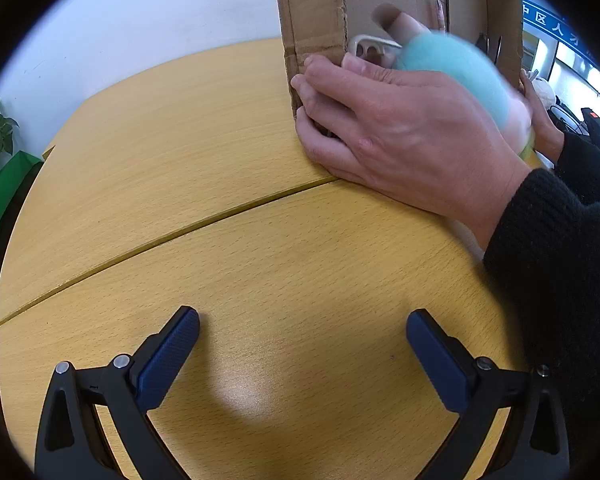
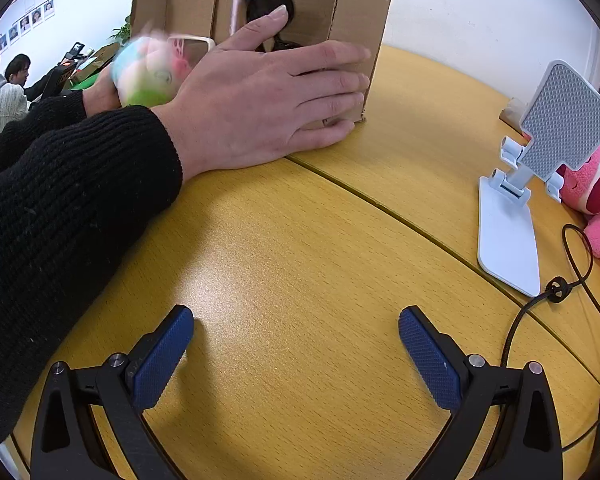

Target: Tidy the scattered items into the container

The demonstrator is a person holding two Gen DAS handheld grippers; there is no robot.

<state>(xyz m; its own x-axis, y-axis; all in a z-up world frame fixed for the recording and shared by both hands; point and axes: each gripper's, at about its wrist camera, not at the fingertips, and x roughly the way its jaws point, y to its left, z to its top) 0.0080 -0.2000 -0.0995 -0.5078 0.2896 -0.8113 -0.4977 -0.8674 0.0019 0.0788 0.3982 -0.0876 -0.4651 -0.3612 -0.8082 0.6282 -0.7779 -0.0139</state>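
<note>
A cardboard box [image 1: 316,20] [image 2: 360,8] stands tipped on the yellow table [image 1: 180,160] [image 2: 300,240], its opening toward me. A person's bare hand [image 1: 400,132] [image 2: 260,96] in a black sleeve grips the box's near edge. A second hand [image 1: 544,120] holds a blurred, moving turquoise plush toy [image 1: 460,68] [image 2: 148,72] at the opening. Inside the box I see a cream sunglasses frame [image 1: 370,46] [image 2: 192,46], a pink stick [image 2: 235,4] and a dark item [image 2: 272,4]. My left gripper [image 1: 302,336] and right gripper [image 2: 296,336] both hover open and empty over bare table, well short of the box.
A white phone stand [image 2: 520,200] sits at the right, with a pink plush bear [image 2: 596,192] behind it and a black cable [image 2: 556,292] running past. A plant and green object [image 1: 0,152] lie at the far left. People sit in the background [image 2: 8,80].
</note>
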